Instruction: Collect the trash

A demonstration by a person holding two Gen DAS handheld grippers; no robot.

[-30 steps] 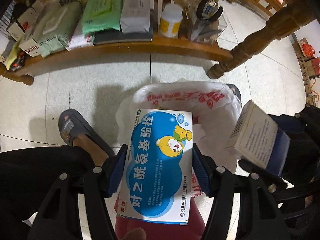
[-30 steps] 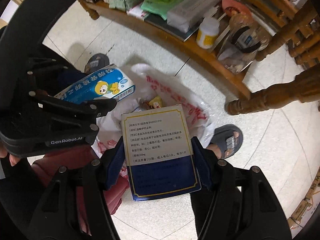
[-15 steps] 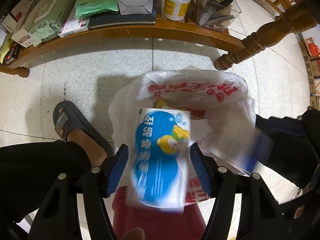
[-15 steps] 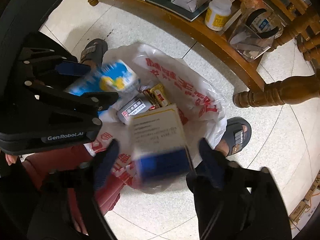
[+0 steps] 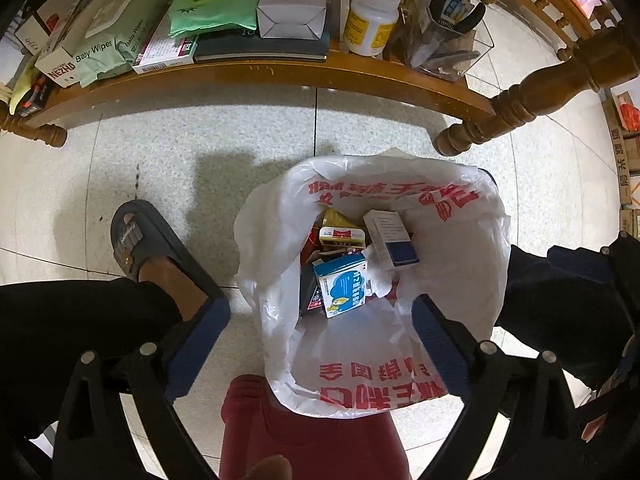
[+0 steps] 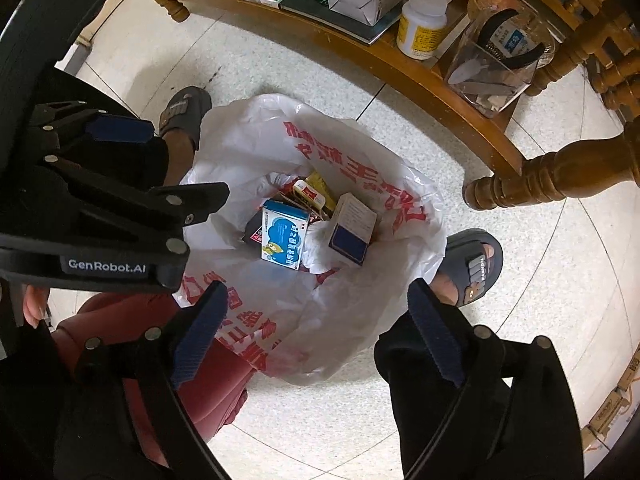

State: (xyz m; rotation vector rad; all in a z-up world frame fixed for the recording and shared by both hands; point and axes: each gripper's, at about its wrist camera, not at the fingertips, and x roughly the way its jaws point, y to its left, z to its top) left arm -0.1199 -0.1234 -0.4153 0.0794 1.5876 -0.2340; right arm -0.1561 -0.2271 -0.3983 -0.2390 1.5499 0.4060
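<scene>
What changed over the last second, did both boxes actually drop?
Yes. Both jaws opened: the left gripper released the blue box, the right gripper the white box. Both fell into the bag and lie among the trash. The bag and shelf stayed put.

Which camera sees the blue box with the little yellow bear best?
The right wrist view: the blue box lies face up in the trash bag, with its bear and blue cloud plain. The left wrist view also shows it, but smaller, tilted and turned around.
</scene>
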